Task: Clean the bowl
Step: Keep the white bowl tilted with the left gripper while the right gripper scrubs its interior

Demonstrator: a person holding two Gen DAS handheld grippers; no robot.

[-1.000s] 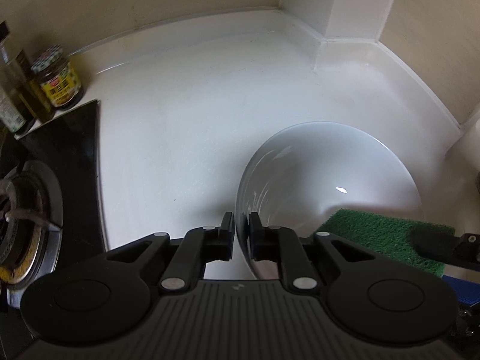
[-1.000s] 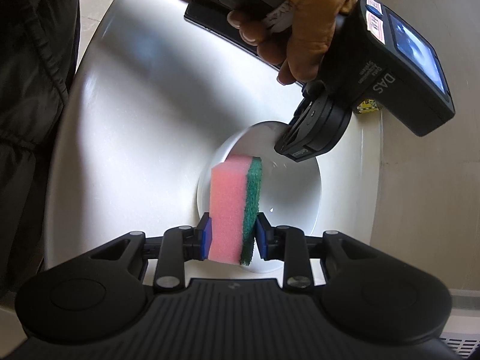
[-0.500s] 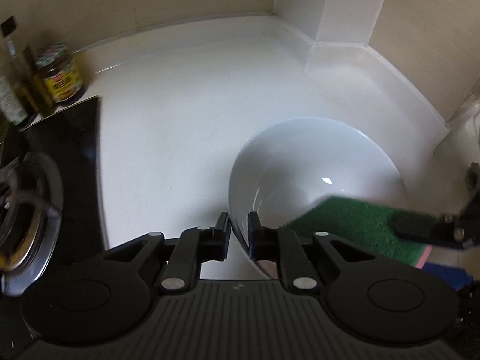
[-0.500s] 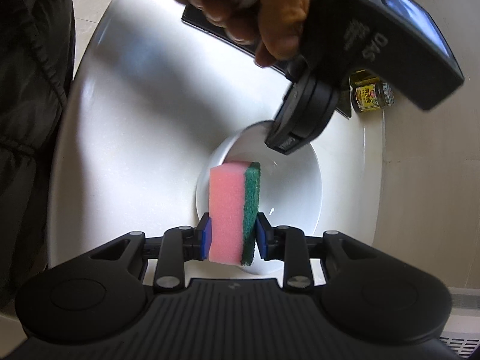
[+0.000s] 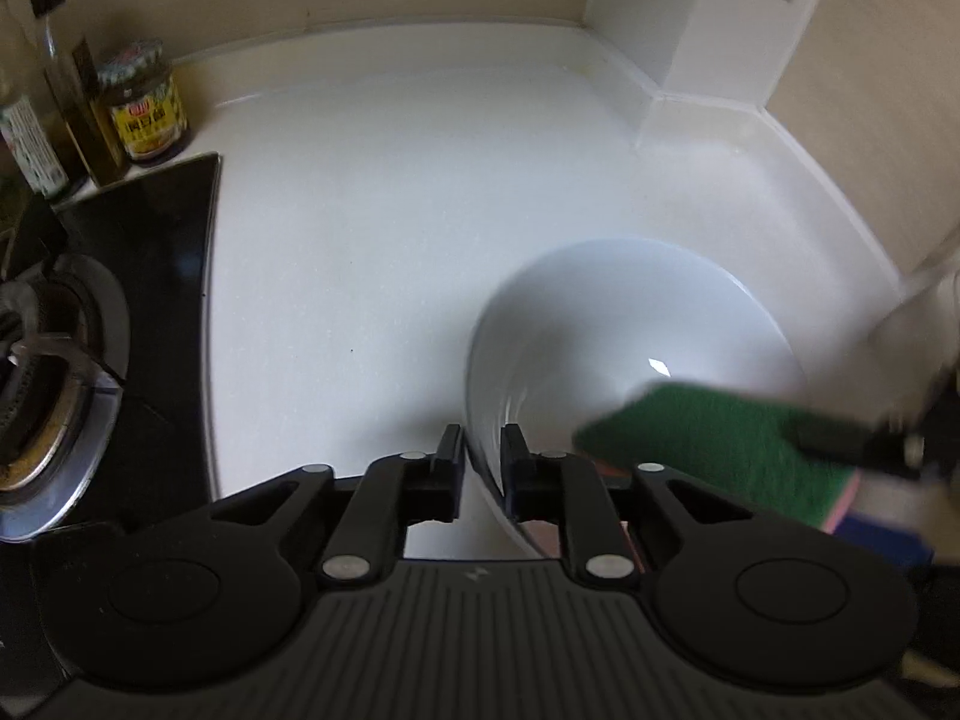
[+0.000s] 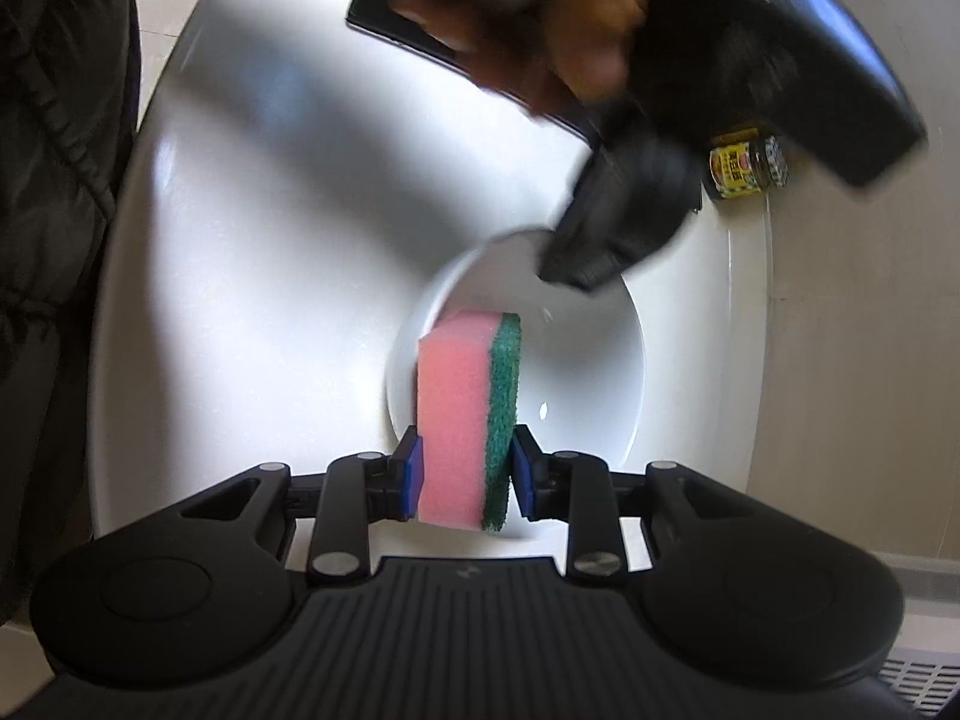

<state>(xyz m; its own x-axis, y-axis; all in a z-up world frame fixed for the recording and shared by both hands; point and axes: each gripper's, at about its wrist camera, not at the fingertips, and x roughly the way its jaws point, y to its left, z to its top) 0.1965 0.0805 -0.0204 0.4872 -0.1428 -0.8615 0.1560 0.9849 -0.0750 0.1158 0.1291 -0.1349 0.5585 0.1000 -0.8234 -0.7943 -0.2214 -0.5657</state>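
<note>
A white bowl (image 5: 630, 324) rests on the white counter. My left gripper (image 5: 482, 459) is shut on the bowl's near rim, one finger outside and one inside. The bowl also shows in the right wrist view (image 6: 576, 372), with the left gripper (image 6: 591, 267) clamped on its far rim, blurred. My right gripper (image 6: 465, 474) is shut on a pink sponge with a green scouring face (image 6: 465, 414), held inside the bowl against its wall. In the left wrist view the sponge's green face (image 5: 708, 444) lies across the bowl's right side.
A black gas hob (image 5: 90, 324) lies left of the bowl. A jar (image 5: 144, 102) and bottles (image 5: 66, 114) stand at the back left. The wall corner and a boxed column (image 5: 690, 36) close the back right. The jar also shows in the right wrist view (image 6: 744, 165).
The sponge has slid further into the bowl and across it. The left gripper has tilted and shifted with the bowl's rim, showing more of the back wall and jar.
</note>
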